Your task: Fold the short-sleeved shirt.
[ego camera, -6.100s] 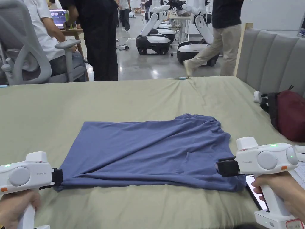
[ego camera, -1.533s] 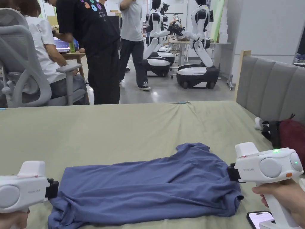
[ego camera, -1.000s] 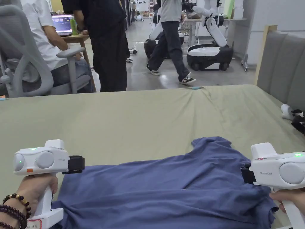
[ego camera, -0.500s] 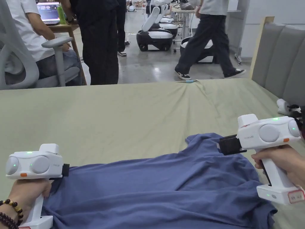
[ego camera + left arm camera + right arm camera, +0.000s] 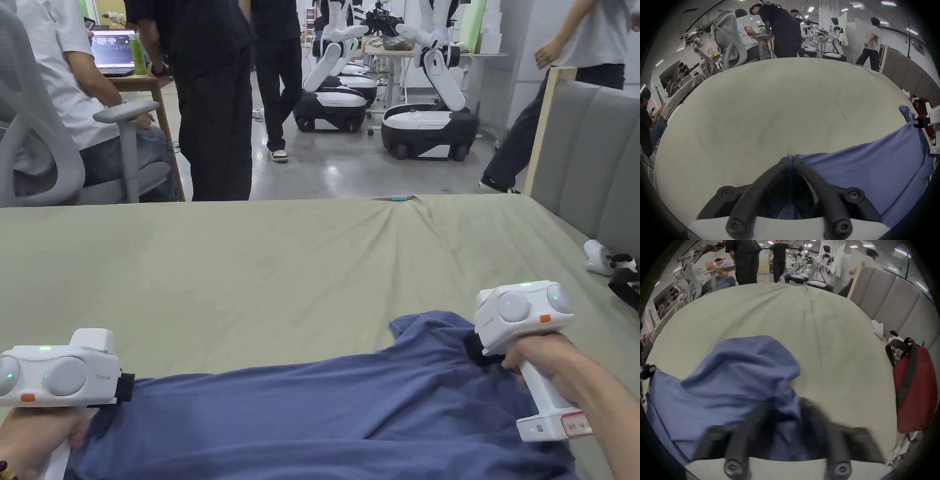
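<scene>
The blue shirt [image 5: 325, 412] lies across the near edge of the bed [image 5: 281, 262], stretched sideways between the two grippers, with one sleeve [image 5: 425, 325] bunched up toward the middle of the bed on the right side. The left gripper [image 5: 791, 160] holds the shirt's left end near the bed's near-left corner; in the left gripper view its jaws are drawn together on a pinch of blue cloth, so it has a firm hold. That grip most likely serves as the anchor, keeping the hem end taut and low so the cloth cannot slide while the other end is worked.

The right gripper [image 5: 473, 350] sits at the shoulder end, its tip buried in the cloth just beside the sleeve. The right gripper view is blurred, with cloth draped over the jaws, so I cannot tell how far they are parted or whether both press on the shirt. Holding both ends at once looks meant to pull the body flat and line up the edges before another fold.

A red bag [image 5: 916, 386] lies by the bed's right edge near the grey headboard [image 5: 587, 156], well apart from the shirt
</scene>
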The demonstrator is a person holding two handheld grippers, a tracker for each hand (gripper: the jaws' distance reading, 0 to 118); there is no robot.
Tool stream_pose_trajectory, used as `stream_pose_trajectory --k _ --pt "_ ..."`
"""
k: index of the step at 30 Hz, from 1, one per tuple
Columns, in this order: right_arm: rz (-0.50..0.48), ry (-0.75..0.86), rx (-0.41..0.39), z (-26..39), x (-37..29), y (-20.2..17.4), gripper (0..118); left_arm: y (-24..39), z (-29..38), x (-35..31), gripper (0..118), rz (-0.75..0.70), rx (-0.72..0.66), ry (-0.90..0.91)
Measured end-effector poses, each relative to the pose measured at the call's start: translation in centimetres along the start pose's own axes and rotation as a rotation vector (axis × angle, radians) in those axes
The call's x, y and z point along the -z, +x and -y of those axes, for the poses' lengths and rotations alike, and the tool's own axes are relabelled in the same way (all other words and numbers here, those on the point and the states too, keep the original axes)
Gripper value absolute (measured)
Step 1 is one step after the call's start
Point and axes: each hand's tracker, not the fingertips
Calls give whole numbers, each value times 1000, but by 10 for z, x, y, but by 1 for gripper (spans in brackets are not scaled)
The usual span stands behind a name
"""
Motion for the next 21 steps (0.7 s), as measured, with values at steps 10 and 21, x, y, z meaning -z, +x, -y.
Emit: stream_pose_trajectory --k 10,21 --pt "-2 170 -17 36 -138 -6 0 -11 3 -103 1 47 -25 129" --pt "-27 232 -43 183 -230 8 1 -25 107 -211 1 95 -37 189"
